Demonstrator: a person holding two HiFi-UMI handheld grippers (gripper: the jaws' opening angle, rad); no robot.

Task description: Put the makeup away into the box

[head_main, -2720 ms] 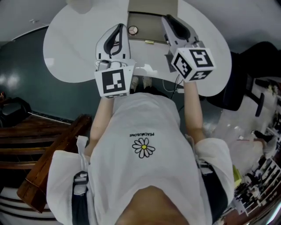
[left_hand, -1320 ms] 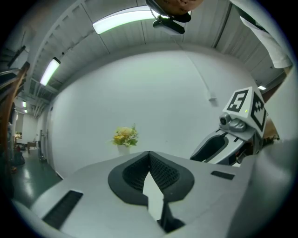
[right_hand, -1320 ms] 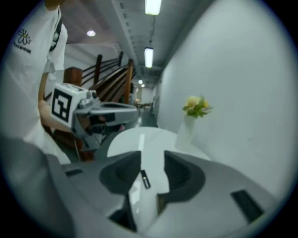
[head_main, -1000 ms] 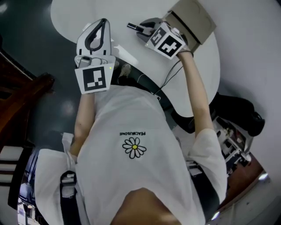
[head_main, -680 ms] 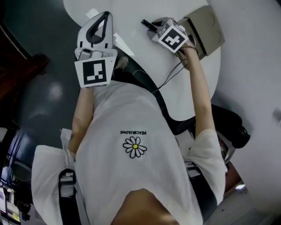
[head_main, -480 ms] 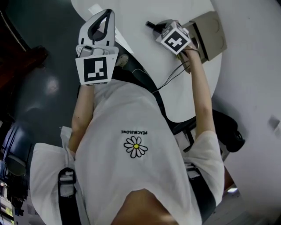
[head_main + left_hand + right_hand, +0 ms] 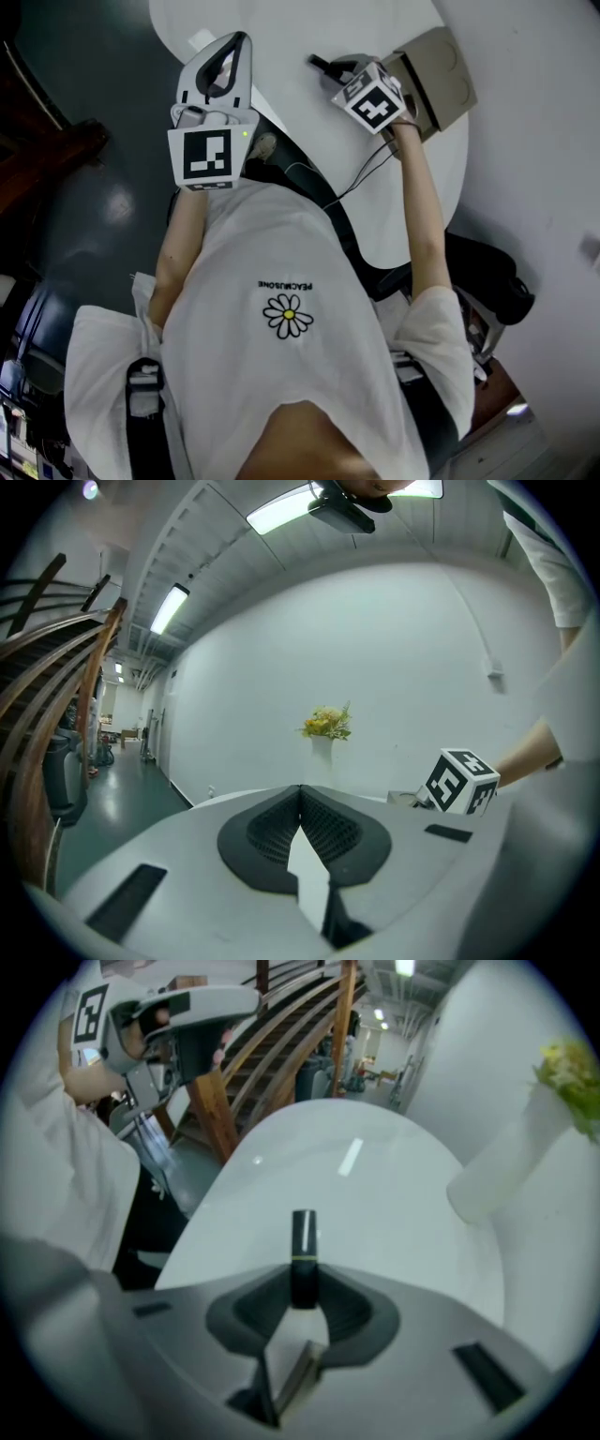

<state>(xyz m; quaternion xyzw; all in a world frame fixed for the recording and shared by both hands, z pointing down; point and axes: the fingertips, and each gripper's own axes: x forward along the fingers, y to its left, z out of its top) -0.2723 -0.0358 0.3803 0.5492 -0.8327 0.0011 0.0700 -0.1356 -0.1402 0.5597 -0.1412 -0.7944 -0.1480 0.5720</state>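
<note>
A black makeup tube [image 7: 303, 1241] with a thin gold ring stands between the pads of my right gripper [image 7: 303, 1288], which points steeply down at the white table [image 7: 375, 1194]. The jaws have just been closing and now grip the tube. In the head view the tube [image 7: 317, 64] pokes out left of the right gripper [image 7: 330, 71], and the open cardboard box [image 7: 441, 75] sits just right of it. My left gripper [image 7: 236, 39] hovers level over the table's left side, its pads [image 7: 300, 799] together with nothing between them.
A white vase of yellow flowers [image 7: 323, 728] stands at the far side of the table. A small white card [image 7: 202, 39] lies near the left gripper. A cable [image 7: 361, 169] hangs at the table's near edge. A wooden staircase [image 7: 281, 1026] rises beyond the table.
The right gripper has sunk onto the black tube and closed round it. The left gripper has drifted a little sideways. The head camera has swung, so the table and box sit differently in view.
</note>
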